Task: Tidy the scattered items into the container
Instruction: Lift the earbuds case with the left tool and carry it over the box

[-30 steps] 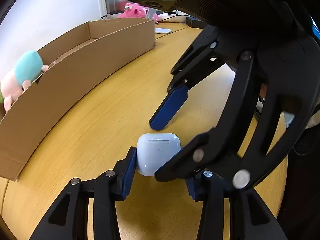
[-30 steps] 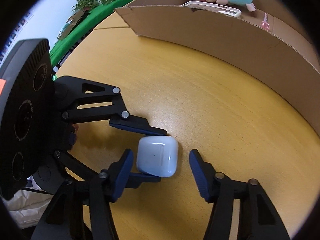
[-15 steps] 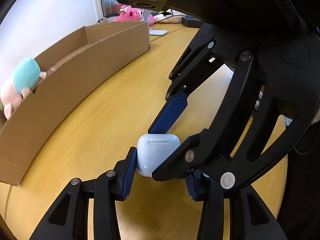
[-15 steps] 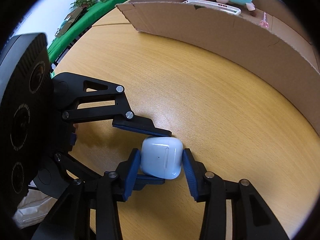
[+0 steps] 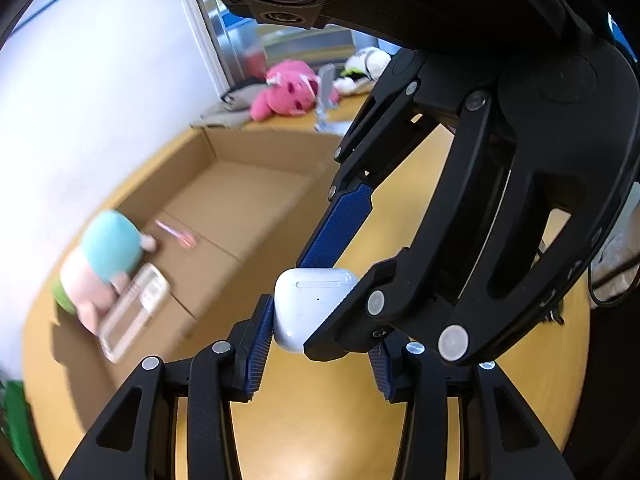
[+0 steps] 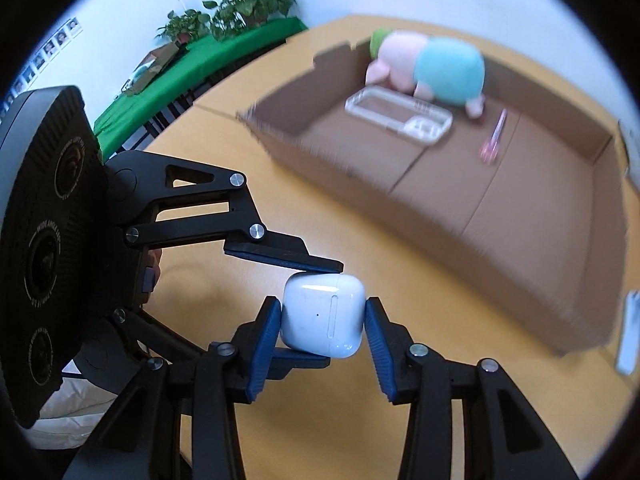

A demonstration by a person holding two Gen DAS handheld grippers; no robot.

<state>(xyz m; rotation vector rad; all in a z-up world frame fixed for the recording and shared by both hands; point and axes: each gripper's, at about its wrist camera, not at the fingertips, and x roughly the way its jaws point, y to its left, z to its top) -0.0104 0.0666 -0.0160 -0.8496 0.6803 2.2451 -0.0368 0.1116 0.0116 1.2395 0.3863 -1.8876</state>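
Note:
A white earbud case (image 5: 310,304) is held by both grippers at once, lifted above the wooden table (image 5: 320,408). My left gripper (image 5: 320,332) is shut on it from two sides; my right gripper (image 6: 324,324) is shut on the same case (image 6: 324,316) from the other two sides. The open cardboard box (image 6: 500,208) lies beyond, at the left in the left wrist view (image 5: 240,200). Inside it are a pink and teal plush (image 6: 432,66), a clear phone case (image 6: 398,114) and a pink pen (image 6: 494,138).
A pink plush toy (image 5: 286,94) and a white one (image 5: 366,66) lie on the table beyond the box. A white flat object (image 6: 628,338) lies right of the box. A green-covered table with plants (image 6: 224,12) stands behind.
The right gripper closed on the case, which the left gripper held all along. Both grippers then lifted it off the table, so the cameras now look down into the box.

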